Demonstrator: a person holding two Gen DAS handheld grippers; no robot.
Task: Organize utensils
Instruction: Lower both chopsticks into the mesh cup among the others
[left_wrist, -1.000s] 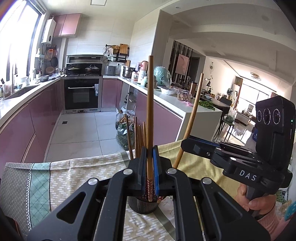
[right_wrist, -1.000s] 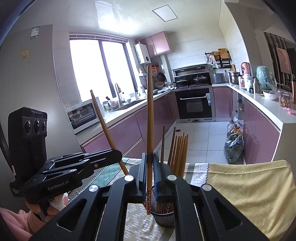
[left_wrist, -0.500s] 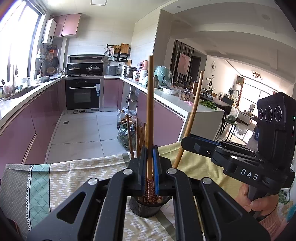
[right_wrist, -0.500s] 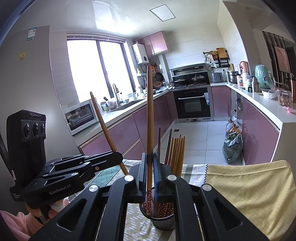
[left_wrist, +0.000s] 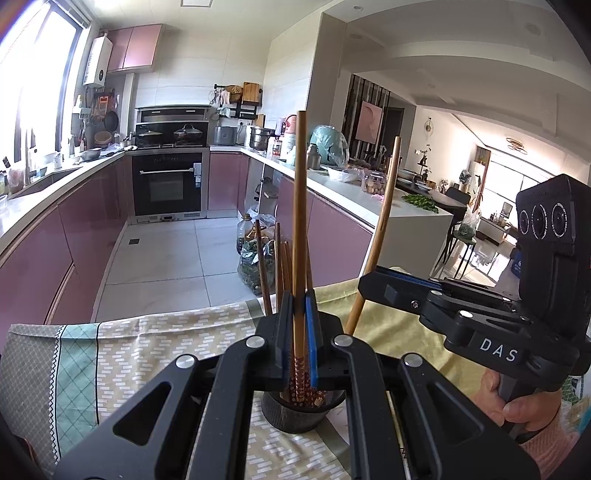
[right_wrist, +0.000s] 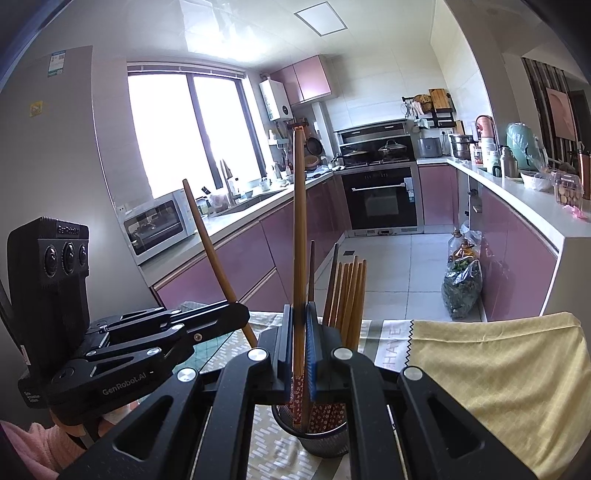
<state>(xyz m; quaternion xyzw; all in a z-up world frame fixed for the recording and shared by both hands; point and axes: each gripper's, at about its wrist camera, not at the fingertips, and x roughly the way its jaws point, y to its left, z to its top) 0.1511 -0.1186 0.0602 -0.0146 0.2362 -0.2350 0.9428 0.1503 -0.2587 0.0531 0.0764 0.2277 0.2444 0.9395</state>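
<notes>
A black mesh utensil cup (left_wrist: 300, 415) stands on the patterned tablecloth and holds several brown chopsticks (left_wrist: 279, 264). My left gripper (left_wrist: 298, 332) is shut on one upright chopstick (left_wrist: 300, 206) whose patterned lower end reaches into the cup. My right gripper (right_wrist: 298, 343) is shut on another upright chopstick (right_wrist: 299, 221) with its lower end inside the same cup (right_wrist: 321, 437). Each gripper shows in the other's view, the right one (left_wrist: 384, 284) holding its chopstick (left_wrist: 386, 206) slanted, the left one (right_wrist: 221, 314) likewise.
The tablecloth (left_wrist: 147, 343) has a green patterned part on the left and a yellow cloth (right_wrist: 498, 362) on the right. Behind are the kitchen floor, pink cabinets, an oven (left_wrist: 168, 184) and bags of greens (right_wrist: 461, 288) on the floor.
Both grippers have come down with their chopsticks, so the patterned lower ends now sit deeper in the cup. The cup appears closer and lower in both views.
</notes>
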